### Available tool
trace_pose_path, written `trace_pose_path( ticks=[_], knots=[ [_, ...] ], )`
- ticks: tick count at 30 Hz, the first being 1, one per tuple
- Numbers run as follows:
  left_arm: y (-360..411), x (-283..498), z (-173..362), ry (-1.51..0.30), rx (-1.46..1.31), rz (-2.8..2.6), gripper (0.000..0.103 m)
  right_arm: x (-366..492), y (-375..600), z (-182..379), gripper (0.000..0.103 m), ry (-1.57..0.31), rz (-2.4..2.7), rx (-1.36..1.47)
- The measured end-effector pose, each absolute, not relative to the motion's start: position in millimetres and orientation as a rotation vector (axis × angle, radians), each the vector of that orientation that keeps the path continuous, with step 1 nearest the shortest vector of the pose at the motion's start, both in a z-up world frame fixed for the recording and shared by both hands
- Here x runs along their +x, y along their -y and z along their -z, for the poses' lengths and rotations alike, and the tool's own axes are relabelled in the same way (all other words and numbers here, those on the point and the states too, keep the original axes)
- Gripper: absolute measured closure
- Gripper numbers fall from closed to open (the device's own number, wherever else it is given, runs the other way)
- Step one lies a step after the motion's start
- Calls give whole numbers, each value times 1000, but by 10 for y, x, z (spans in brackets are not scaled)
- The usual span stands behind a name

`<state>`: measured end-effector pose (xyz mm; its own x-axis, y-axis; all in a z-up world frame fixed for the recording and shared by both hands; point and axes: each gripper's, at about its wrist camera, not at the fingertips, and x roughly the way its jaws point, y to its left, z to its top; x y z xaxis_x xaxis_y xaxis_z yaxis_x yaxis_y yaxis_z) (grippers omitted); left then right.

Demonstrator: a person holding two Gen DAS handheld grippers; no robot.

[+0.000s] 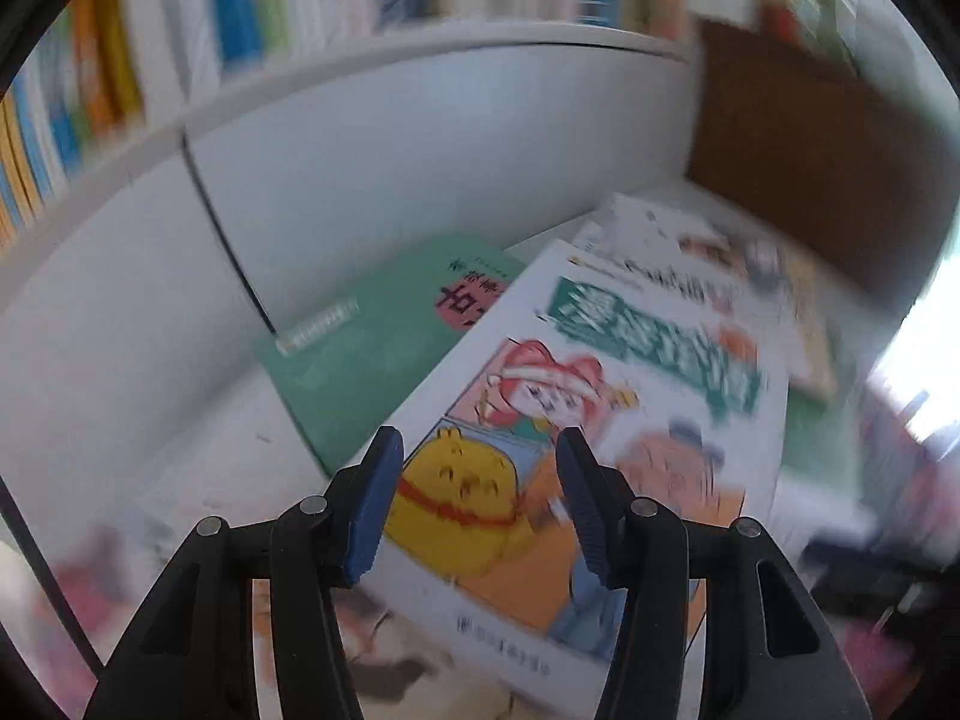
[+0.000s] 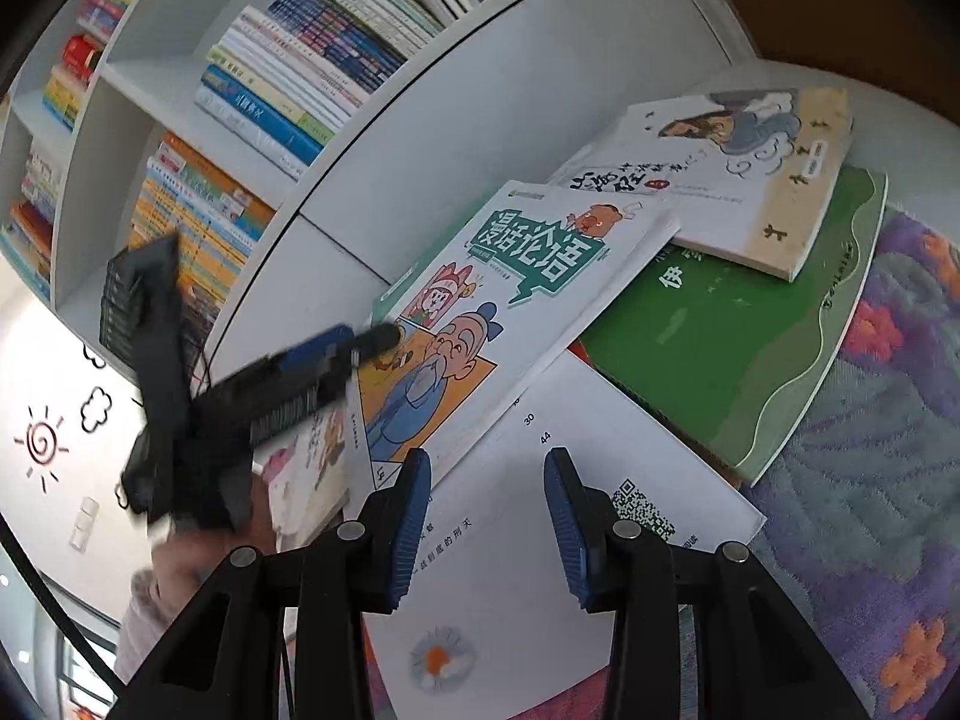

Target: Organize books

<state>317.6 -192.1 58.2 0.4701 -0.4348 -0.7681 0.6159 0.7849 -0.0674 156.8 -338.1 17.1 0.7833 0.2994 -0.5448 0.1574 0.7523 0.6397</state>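
Observation:
Several books lie in a loose pile on the floor by a white bookshelf. A white comic-cover book [image 1: 576, 420] [image 2: 510, 300] lies on top. My left gripper [image 1: 477, 450] is open just above its lower cover; it also shows in the right wrist view [image 2: 360, 345], blurred, at that book's left edge. A light green book [image 1: 384, 336] lies under it at the left. A cream book with a figure drawing [image 2: 738, 168] and a dark green book [image 2: 738, 336] lie further right. My right gripper [image 2: 487, 468] is open and empty over a white back-cover book [image 2: 540, 570].
The white bookshelf [image 2: 336, 192] holds rows of upright books [image 2: 312, 60] above its plain base panel. A purple flowered rug [image 2: 870, 510] lies under the pile at the right. A brown panel [image 1: 810, 144] stands behind the pile.

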Motion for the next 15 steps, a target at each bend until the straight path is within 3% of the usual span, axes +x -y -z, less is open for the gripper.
trace_pose_path(
  ticks=[4, 10, 15],
  knots=[
    [1703, 3551, -511, -969, -69, 674, 52, 1582, 3386, -164, 64, -681, -96, 732],
    [1991, 3448, -490, -913, 164, 631, 48, 1619, 3356, -165, 63, -690, -114, 713],
    [1928, 3544, -493, -932, 94, 609, 46, 1624, 3351, -163, 63, -691, -121, 711]
  ],
)
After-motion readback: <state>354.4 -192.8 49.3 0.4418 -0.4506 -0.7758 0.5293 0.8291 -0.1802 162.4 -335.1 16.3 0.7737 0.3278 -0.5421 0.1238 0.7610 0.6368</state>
